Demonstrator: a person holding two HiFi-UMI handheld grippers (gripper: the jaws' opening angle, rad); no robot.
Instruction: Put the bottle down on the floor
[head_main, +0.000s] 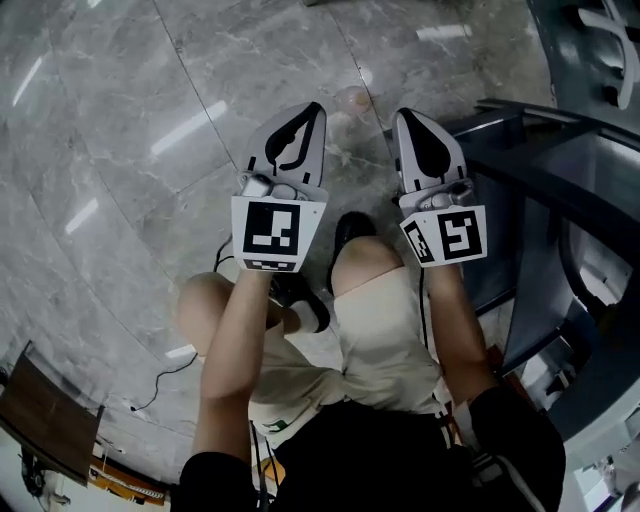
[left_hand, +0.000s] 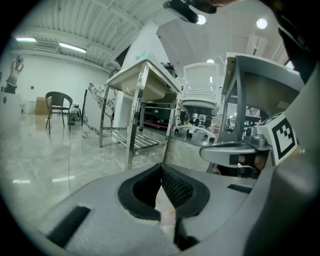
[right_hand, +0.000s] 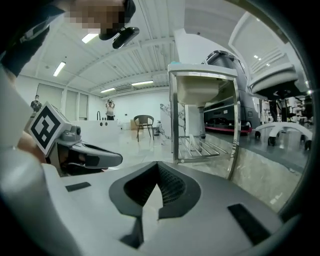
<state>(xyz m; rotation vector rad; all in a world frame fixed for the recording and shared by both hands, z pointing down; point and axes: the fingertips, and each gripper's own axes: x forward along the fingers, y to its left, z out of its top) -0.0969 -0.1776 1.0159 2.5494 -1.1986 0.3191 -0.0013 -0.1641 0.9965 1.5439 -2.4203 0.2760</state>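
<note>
Knees (head_main: 372, 272) nearest lens; left hand-held gripper (head_main: 318, 107) and right hand-held gripper (head_main: 404, 113) both closed tip to tip, empty; bottle (head_main: 352, 100) on floor (head_main: 150, 100), between tips, below; seemingly upright; left marginally nearer.

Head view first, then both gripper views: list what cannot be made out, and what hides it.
Head view: bottle, a pale see-through blur on the floor; upright or lying, unclear.
Left gripper view: the left tongs block all but a pinkish sliver below; unidentifiable.
Right gripper view: the right tongs hide the floor beneath; bottle unseen.
</note>
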